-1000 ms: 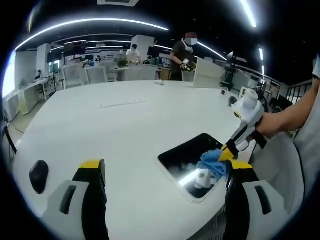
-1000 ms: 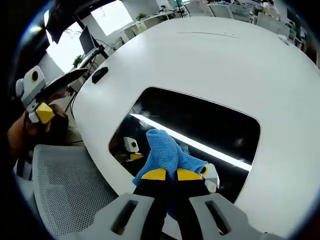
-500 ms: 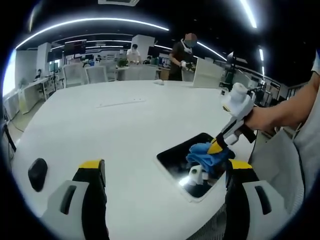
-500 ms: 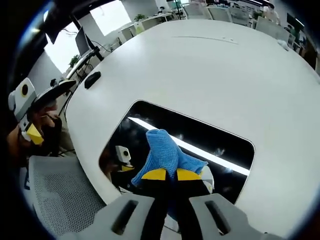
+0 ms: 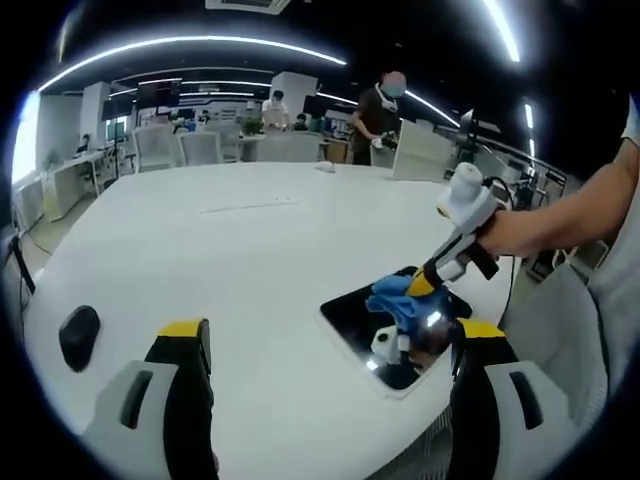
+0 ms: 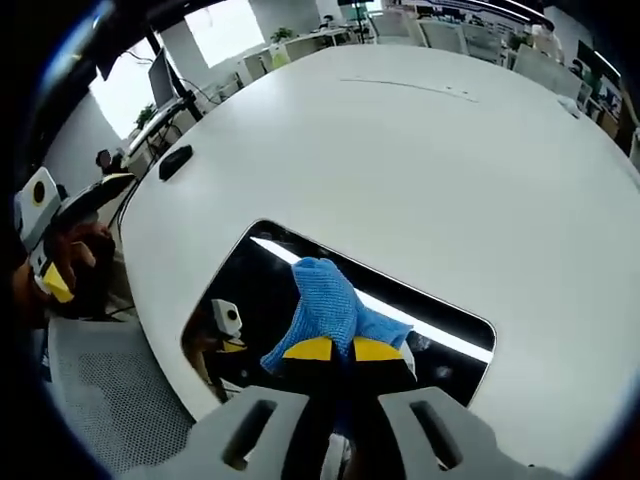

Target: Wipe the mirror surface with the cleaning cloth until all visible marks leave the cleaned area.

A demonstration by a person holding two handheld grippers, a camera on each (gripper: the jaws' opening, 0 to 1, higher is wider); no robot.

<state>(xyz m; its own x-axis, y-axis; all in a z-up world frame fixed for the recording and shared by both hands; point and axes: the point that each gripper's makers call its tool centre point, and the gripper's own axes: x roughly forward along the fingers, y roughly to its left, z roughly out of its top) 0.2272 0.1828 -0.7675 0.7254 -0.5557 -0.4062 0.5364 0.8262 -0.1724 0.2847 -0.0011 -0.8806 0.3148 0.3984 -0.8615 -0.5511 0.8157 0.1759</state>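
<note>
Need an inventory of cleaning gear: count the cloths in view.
1: the blue cloth, clamped in the right gripper, pressed on the mirror. Others may be hidden.

Cloth (image 6: 338, 312) is covering part of the mirror (image 6: 270, 300), and the right gripper (image 6: 333, 349) is hiding the cloth's near end. Marks on the glass are too small to tell under the reflections. Left gripper (image 5: 330, 345) bodies are being cut off by the bottom edge. Dark object (image 5: 78, 332) near the table (image 5: 240, 250) edge is too blurred to identify.
</note>
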